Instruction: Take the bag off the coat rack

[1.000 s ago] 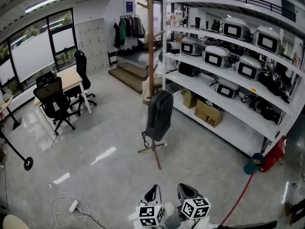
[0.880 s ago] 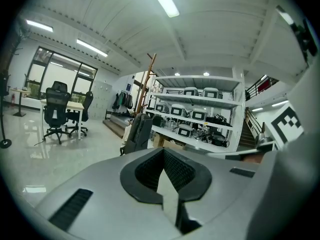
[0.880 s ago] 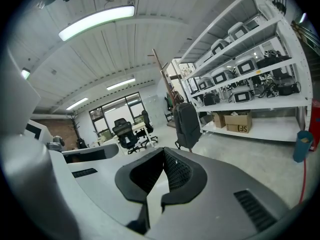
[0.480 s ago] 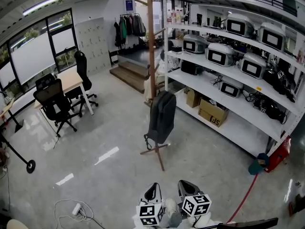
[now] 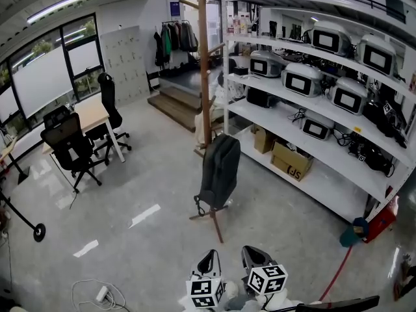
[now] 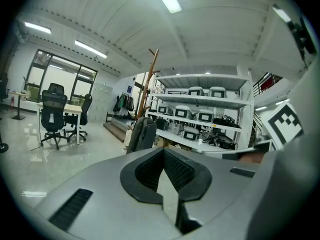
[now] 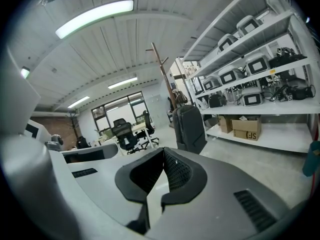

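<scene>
The dark backpack (image 5: 219, 171) hung low on the wooden coat rack (image 5: 204, 64), its bottom just above the rack's splayed feet, well ahead of us. Our left gripper (image 5: 209, 257) and right gripper (image 5: 251, 253) sat side by side, each with its jaws pressed together on nothing.

We judged the step in hand to be the approach. To do it well we would have to close in facing the bag and spread the jaws before arriving. We would aim for the top handle rather than the body, then lift upward to clear the peg before drawing away. Which peg carried the bag we could not tell. Steadying the pole with one gripper seemed wise, since the rack looked light on its feet.

The white shelving (image 5: 305, 119) stood just beside the rack on the right, a cardboard box (image 5: 291, 161) low on it, so swinging the bag that way risked a knock. A red hose (image 5: 338, 272) and a power strip (image 5: 101, 296) lay on the floor (image 5: 156, 239) off to either side, out of our line. The desk (image 5: 91, 112) and office chairs (image 5: 65, 145) stood well apart to the left.
</scene>
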Demonstrator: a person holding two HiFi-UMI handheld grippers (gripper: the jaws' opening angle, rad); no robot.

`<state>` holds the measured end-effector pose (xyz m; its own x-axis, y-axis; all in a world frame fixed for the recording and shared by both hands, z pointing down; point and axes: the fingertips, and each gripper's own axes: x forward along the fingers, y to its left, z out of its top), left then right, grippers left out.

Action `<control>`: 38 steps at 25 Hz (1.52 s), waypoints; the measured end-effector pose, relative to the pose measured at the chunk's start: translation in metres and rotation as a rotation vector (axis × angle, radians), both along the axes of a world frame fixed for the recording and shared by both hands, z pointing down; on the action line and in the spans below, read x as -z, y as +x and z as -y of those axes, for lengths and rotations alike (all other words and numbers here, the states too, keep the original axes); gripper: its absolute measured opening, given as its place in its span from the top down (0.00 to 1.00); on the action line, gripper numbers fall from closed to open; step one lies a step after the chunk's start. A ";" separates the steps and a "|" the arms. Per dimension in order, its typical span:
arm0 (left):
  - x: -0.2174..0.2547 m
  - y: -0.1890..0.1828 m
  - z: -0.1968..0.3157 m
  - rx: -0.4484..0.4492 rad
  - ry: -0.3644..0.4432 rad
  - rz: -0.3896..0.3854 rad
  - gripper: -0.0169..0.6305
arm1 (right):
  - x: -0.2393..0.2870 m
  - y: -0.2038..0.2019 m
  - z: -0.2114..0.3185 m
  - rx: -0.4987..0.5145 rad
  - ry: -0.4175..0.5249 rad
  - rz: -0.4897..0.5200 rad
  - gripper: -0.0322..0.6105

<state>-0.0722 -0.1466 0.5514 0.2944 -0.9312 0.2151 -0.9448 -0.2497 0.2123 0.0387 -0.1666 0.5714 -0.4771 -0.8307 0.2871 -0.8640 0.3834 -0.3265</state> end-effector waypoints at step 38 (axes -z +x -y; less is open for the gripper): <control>0.003 0.015 0.193 0.015 -0.007 0.026 0.97 | 0.003 0.010 0.199 0.028 0.004 0.060 0.93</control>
